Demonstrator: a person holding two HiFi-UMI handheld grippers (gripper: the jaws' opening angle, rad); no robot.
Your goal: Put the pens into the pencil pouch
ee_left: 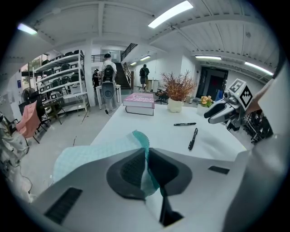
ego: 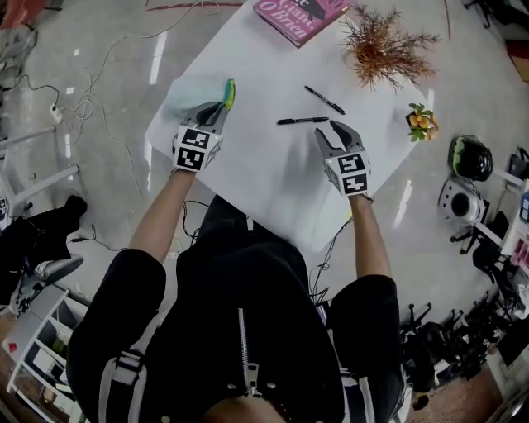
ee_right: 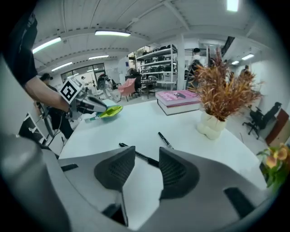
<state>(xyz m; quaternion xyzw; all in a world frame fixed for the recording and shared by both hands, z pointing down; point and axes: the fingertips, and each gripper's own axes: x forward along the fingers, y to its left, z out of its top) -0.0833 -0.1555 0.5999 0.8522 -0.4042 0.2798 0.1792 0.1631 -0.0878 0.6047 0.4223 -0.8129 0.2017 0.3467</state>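
On the white desk [ego: 273, 178], the pale green pouch [ego: 192, 92] lies at the left corner. Its bright green edge is pinched between the clenched jaws of the left hand-held gripper [ego: 223, 103]. The edge is raised, presumably so that the mouth is kept steady and open to reach. Two pens are left outside the pouch, well apart from it: the nearer pen [ego: 302, 121] just ahead of the right hand-held gripper [ego: 337, 129], the second pen [ego: 324, 100] beyond. The right jaws are spread wide with nothing gripped and are aligned on the nearer pen, apparently in readiness for a pick-up. A book [ego: 296, 18] and a dried plant [ego: 387, 45] are set at the far edge.
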